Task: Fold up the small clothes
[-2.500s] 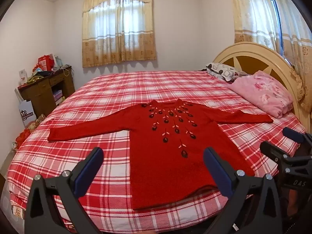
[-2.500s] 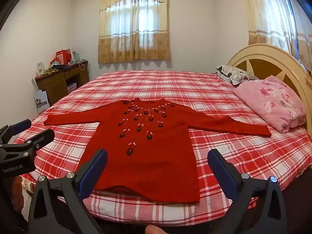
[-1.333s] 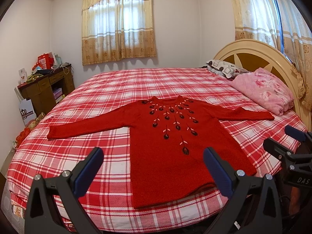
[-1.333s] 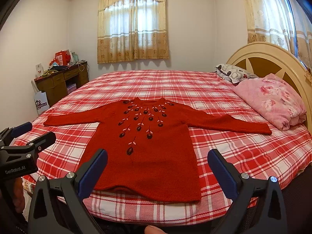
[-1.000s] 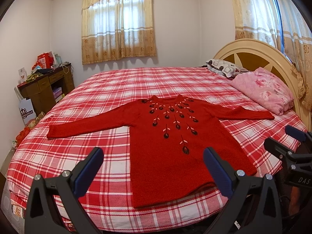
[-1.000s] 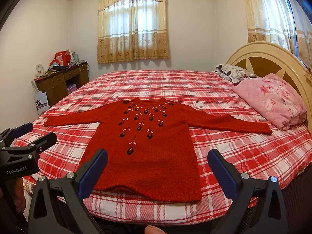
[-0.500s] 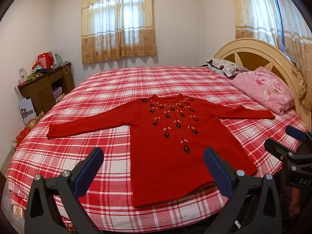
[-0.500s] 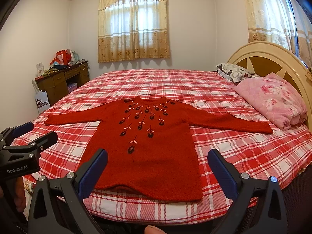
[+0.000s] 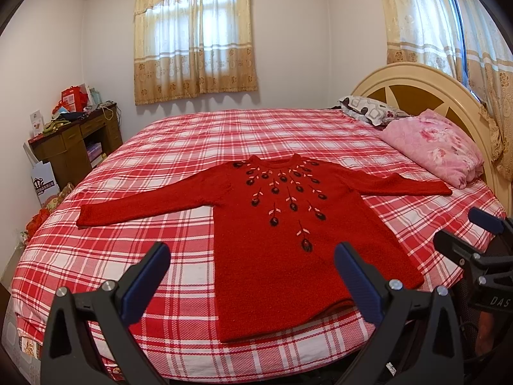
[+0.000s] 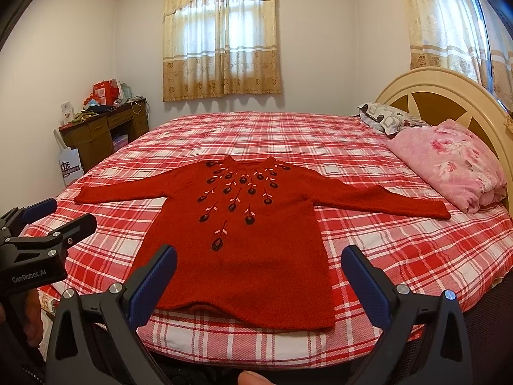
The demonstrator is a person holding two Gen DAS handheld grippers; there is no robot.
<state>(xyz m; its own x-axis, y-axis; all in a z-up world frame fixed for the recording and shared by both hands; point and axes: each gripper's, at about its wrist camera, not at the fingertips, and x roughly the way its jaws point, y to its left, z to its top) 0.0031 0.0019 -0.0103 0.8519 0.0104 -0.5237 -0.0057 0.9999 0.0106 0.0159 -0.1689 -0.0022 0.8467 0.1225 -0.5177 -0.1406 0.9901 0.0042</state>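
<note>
A red sweater point(image 9: 282, 234) lies flat, front up, on the checked bedspread point(image 9: 166, 224) of the bed, both sleeves spread out to the sides and its hem close to the near edge. The left hand-held gripper point(image 9: 251, 268) and the right hand-held gripper point(image 10: 258, 269) hang above that near edge with their jaws wide apart, holding nothing. A pink quilt point(image 10: 449, 163), seemingly folded, sits by the headboard point(image 10: 449, 93).
</note>
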